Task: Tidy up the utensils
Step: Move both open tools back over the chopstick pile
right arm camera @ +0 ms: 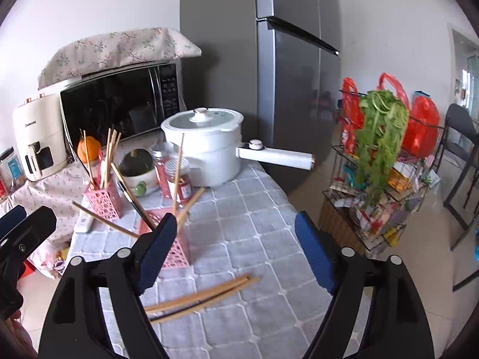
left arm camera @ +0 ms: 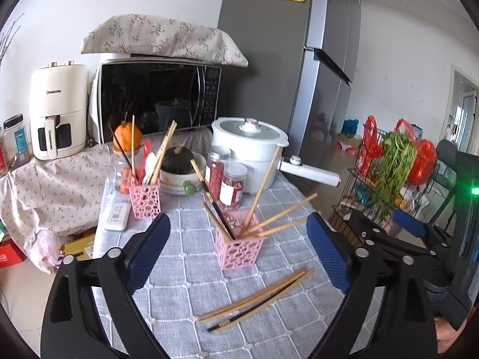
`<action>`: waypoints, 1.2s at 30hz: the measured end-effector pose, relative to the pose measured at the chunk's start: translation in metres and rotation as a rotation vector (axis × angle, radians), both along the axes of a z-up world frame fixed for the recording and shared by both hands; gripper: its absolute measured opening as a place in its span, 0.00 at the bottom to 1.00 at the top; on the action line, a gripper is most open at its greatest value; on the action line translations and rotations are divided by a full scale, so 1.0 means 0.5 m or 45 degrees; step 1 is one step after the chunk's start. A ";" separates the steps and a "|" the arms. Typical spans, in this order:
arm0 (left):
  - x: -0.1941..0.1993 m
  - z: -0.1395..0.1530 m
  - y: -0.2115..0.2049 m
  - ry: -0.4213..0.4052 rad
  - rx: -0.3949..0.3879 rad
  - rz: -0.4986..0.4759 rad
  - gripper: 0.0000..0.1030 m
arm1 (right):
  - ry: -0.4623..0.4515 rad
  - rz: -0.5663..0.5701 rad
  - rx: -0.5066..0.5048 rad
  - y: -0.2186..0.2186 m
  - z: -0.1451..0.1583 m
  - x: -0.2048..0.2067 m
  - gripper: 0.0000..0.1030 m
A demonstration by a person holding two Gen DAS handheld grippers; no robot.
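Both tools stand with jaws wide apart and nothing between them: the left gripper (left arm camera: 238,254) and the right gripper (right arm camera: 235,249). Nearest on the grey quilted tablecloth (left arm camera: 185,272) lies a loose bundle of wooden chopsticks (left arm camera: 254,299), just in front of the pink perforated plastic holder (left arm camera: 239,249), where others lean. Pinching one stick near its middle, then tipping it upright, should work best. Behind stands a second pink holder (left arm camera: 143,200).

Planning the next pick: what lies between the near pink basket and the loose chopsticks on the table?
Nothing: in the left wrist view only bare grey quilted tablecloth separates the near pink basket from the loose chopsticks.
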State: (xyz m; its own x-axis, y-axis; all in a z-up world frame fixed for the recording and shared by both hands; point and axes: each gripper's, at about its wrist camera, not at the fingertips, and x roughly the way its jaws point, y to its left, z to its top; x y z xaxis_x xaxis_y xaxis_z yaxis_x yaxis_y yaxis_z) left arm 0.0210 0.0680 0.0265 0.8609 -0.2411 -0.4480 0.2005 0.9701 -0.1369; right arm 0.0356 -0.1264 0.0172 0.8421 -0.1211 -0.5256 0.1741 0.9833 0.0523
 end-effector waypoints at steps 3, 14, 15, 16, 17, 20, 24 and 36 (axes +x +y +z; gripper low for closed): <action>-0.004 -0.015 -0.009 0.021 0.013 -0.010 0.93 | 0.003 -0.016 0.008 -0.011 -0.010 -0.015 0.89; 0.016 -0.094 -0.072 0.193 0.140 -0.147 0.93 | 0.191 -0.109 0.011 -0.099 -0.109 -0.076 0.92; 0.019 -0.105 -0.083 0.214 0.158 -0.173 0.93 | 0.212 -0.120 0.010 -0.110 -0.122 -0.082 0.92; 0.023 -0.119 -0.096 0.236 0.180 -0.203 0.93 | 0.236 -0.129 0.011 -0.122 -0.138 -0.088 0.92; 0.025 -0.130 -0.107 0.254 0.201 -0.232 0.93 | 0.276 -0.150 -0.006 -0.137 -0.155 -0.094 0.92; 0.038 -0.184 -0.152 0.325 0.290 -0.347 0.93 | 0.350 -0.205 0.000 -0.172 -0.189 -0.094 0.92; 0.082 -0.246 -0.199 0.386 0.313 -0.426 0.92 | 0.402 -0.296 0.058 -0.211 -0.210 -0.097 0.92; 0.183 -0.360 -0.345 0.529 0.340 -0.773 0.65 | 0.465 -0.379 0.199 -0.264 -0.216 -0.109 0.92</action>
